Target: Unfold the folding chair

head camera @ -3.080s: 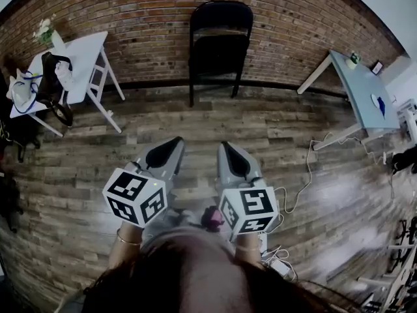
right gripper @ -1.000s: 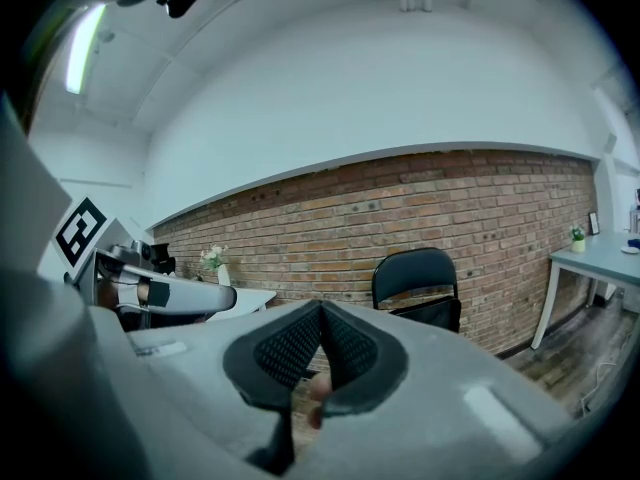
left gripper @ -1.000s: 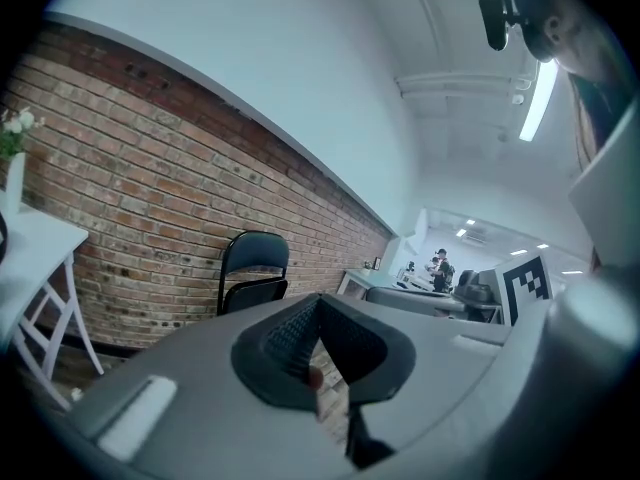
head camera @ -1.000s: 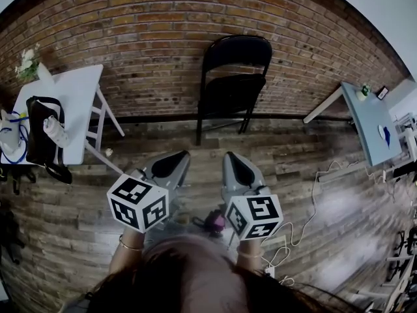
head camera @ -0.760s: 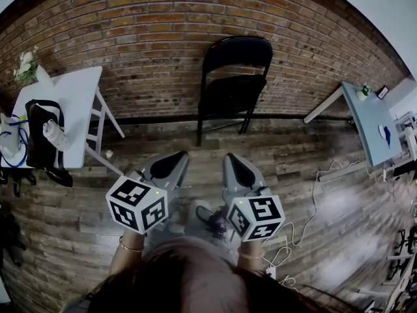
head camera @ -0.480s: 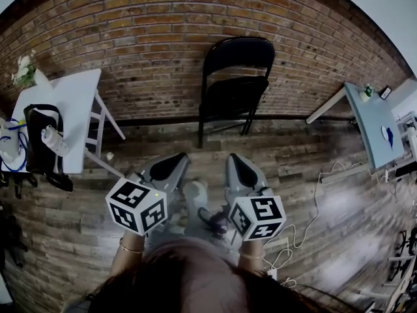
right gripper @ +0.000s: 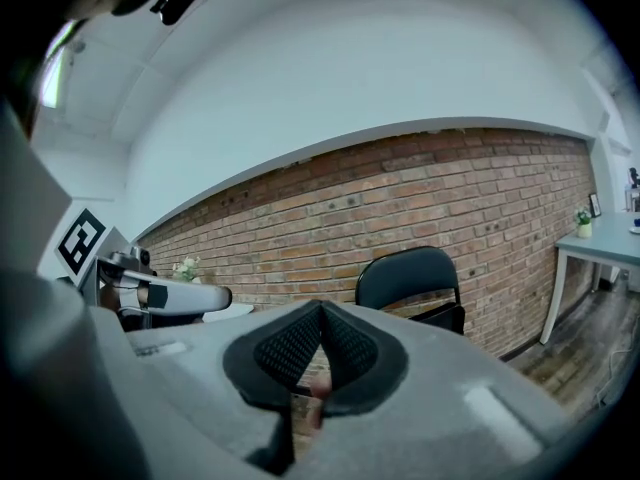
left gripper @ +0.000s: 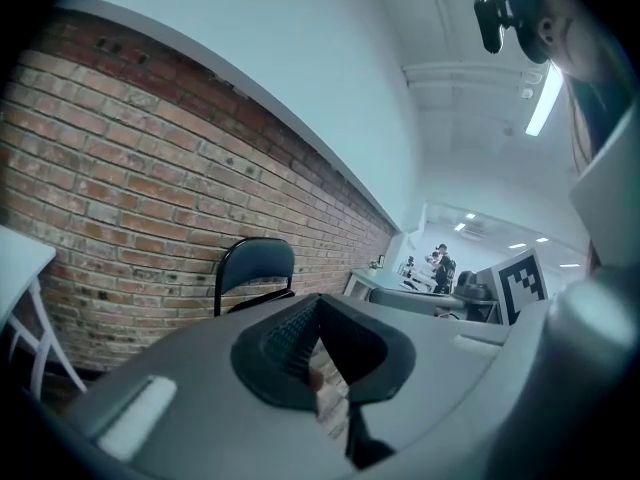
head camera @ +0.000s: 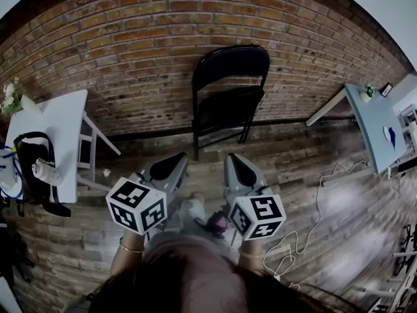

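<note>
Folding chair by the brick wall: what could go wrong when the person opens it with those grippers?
1. The folding chair stands against the brick wall; pulled from one side only, it might tip or scrape the wooden floor.
2. The left gripper and right gripper are shut, empty and short of the chair; its thin frame could slip from their jaws.
3. A cable loops over the floor at right, a possible trip hazard.

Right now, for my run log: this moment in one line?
chair: folded, untouched | left gripper: shut, empty | right gripper: shut, empty
</note>
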The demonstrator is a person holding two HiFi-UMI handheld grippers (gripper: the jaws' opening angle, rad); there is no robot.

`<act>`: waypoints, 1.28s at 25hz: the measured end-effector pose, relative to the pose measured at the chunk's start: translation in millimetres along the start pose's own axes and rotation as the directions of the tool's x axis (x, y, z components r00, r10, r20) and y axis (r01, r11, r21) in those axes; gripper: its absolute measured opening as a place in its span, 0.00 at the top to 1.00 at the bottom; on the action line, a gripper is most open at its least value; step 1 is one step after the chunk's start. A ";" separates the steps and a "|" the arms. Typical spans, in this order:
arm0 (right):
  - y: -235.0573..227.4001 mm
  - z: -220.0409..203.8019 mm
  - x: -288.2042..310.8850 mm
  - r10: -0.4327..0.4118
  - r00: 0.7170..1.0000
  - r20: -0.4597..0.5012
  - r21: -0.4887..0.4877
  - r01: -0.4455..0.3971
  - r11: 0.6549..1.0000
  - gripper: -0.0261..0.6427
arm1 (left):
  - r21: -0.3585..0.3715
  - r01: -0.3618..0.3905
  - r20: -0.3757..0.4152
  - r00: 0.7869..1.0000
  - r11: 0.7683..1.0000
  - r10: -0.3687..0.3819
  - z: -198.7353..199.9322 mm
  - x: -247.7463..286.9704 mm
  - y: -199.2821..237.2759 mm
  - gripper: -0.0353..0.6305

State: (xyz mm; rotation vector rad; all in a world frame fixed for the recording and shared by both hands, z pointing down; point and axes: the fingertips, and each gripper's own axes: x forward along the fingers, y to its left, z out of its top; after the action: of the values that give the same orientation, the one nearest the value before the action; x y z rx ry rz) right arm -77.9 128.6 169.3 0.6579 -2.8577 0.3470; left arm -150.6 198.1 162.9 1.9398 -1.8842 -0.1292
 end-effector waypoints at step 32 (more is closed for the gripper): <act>-124.7 42.9 140.0 -0.002 1.000 0.008 0.046 0.001 0.999 0.97 | 0.026 -0.034 -0.048 0.998 0.999 0.035 67.1 163.3 92.6 0.93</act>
State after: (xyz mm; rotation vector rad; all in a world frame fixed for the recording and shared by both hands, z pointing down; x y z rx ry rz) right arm -151.2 -48.6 183.9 0.6713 -2.8647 0.4115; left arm -249.1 25.1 173.3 1.9088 -1.8951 -0.0476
